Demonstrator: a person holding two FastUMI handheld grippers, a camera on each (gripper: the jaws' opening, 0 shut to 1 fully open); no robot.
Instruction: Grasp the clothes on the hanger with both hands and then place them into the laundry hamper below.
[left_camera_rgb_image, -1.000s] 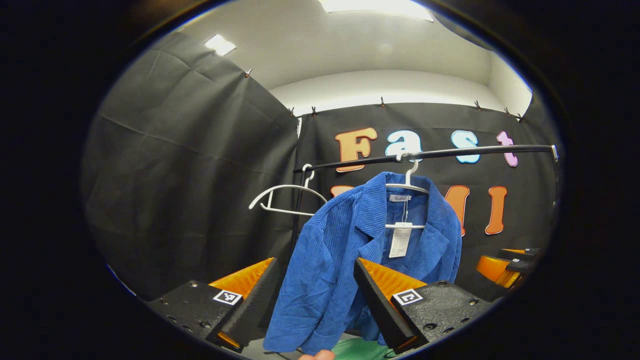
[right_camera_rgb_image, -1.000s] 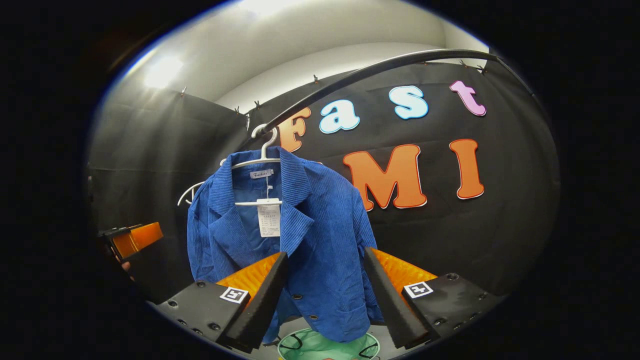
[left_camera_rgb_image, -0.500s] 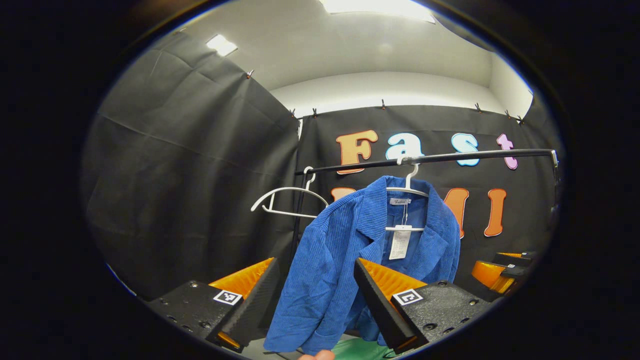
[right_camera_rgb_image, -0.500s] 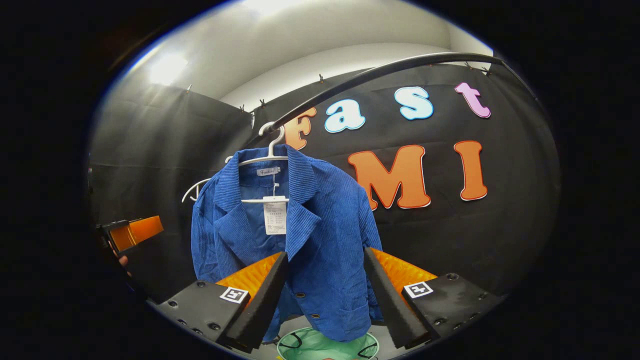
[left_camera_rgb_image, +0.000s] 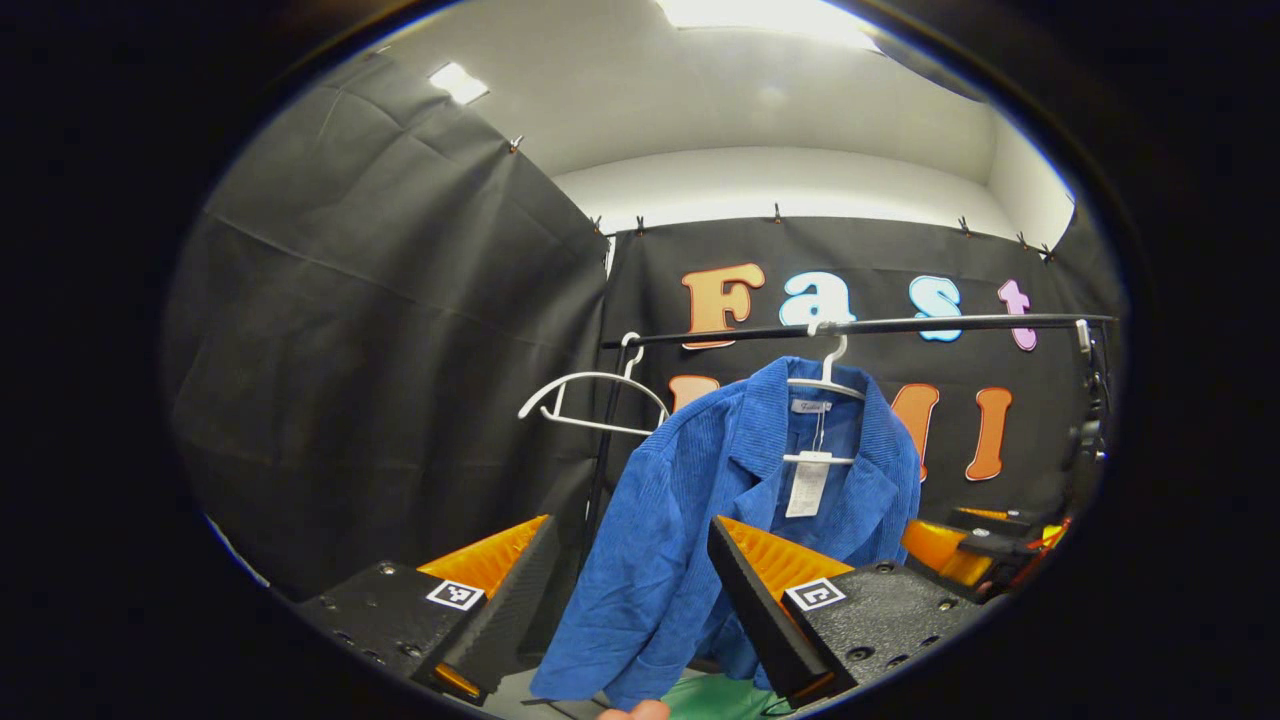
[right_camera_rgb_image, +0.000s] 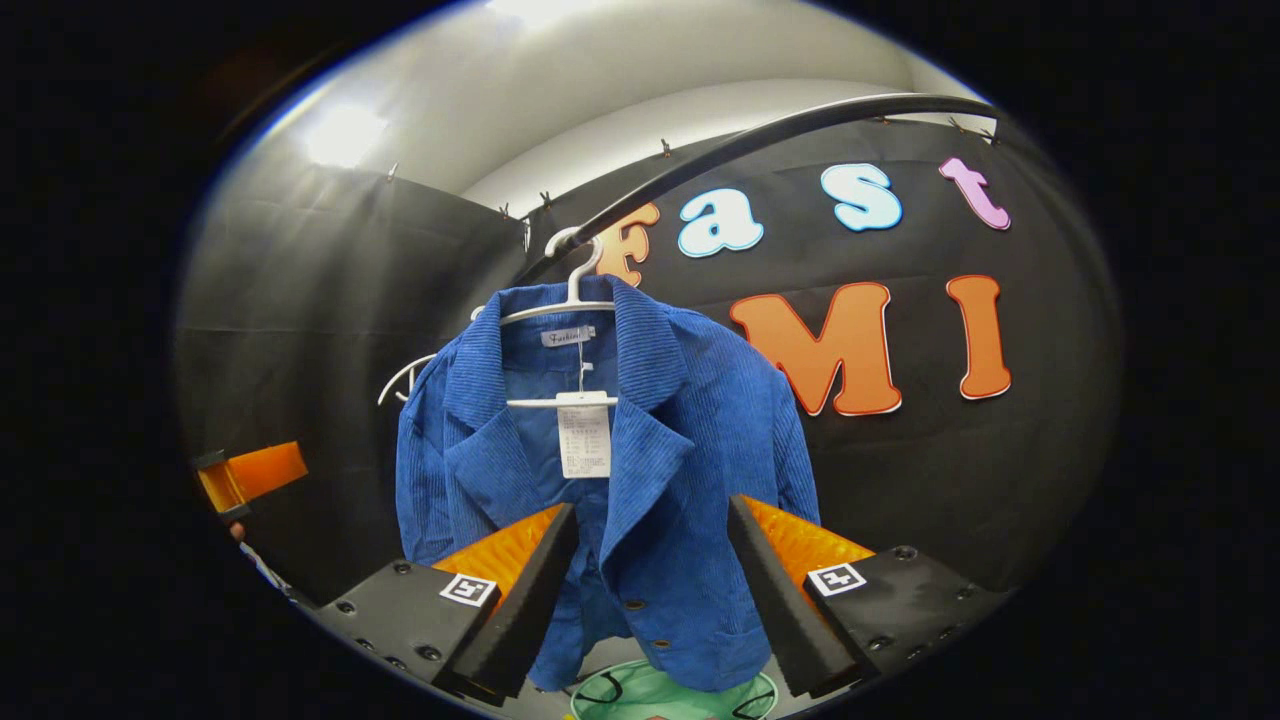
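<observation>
**Both grippers spread before the hanging blue jacket**

Overhead, a black metal rail (left_camera_rgb_image: 900, 325) runs across the booth, and from it a white plastic hanger (right_camera_rgb_image: 575, 300) carries a blue corduroy jacket (right_camera_rgb_image: 660, 470) with a wide collar and a white paper tag (right_camera_rgb_image: 583, 440) dangling inside the neck. Just beside it on the rail, toward the black upright post, an empty white plastic hanger (left_camera_rgb_image: 590, 395) hangs by its hook.

Seen in the left gripper view, the left gripper (left_camera_rgb_image: 630, 575) has its fingers spread wide apart, with the jacket's sleeve and front panel showing in the gap between them; whether either finger touches the cloth cannot be told. Farther off at the right edge of that view sits the right gripper (left_camera_rgb_image: 960, 545), near the jacket's far side.

From the right gripper view, the right gripper (right_camera_rgb_image: 650, 570) is likewise spread open, its fingers framing the lower buttoned front of the jacket; contact cannot be told. The left gripper (right_camera_rgb_image: 245, 475) shows at the left edge, apart from the jacket's sleeve.

Below the jacket's hem lies the round green laundry hamper (right_camera_rgb_image: 670, 695) with black handles.
</observation>
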